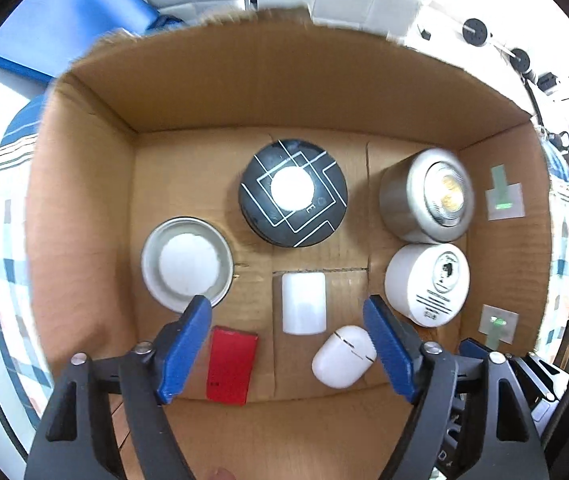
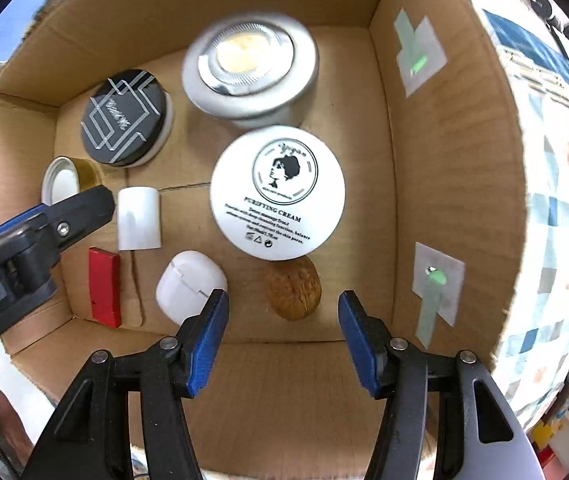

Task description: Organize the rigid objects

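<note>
Both grippers hover over an open cardboard box (image 1: pixel 84 208) (image 2: pixel 444 160). Inside lie a black round tin (image 1: pixel 292 192) (image 2: pixel 124 116), a silver puck light (image 1: pixel 428 196) (image 2: pixel 250 68), a white cream jar (image 1: pixel 428 284) (image 2: pixel 278 192), a small silver-rimmed lid (image 1: pixel 186 264) (image 2: pixel 60 180), a white rectangular cap (image 1: pixel 303 303) (image 2: pixel 139 218), a white earbud case (image 1: pixel 342 356) (image 2: pixel 190 284), a red flat block (image 1: pixel 231 364) (image 2: pixel 103 286) and a walnut (image 2: pixel 294 290). My left gripper (image 1: pixel 286 312) is open and empty above the white cap. My right gripper (image 2: pixel 284 304) is open and empty, with the walnut between its fingertips' line.
Taped patches with green marks sit on the box's right wall (image 1: pixel 504 196) (image 2: pixel 436 284). A checked cloth (image 2: pixel 556 184) lies outside the box to the right. The left gripper's body (image 2: pixel 24 236) reaches in at the left of the right wrist view.
</note>
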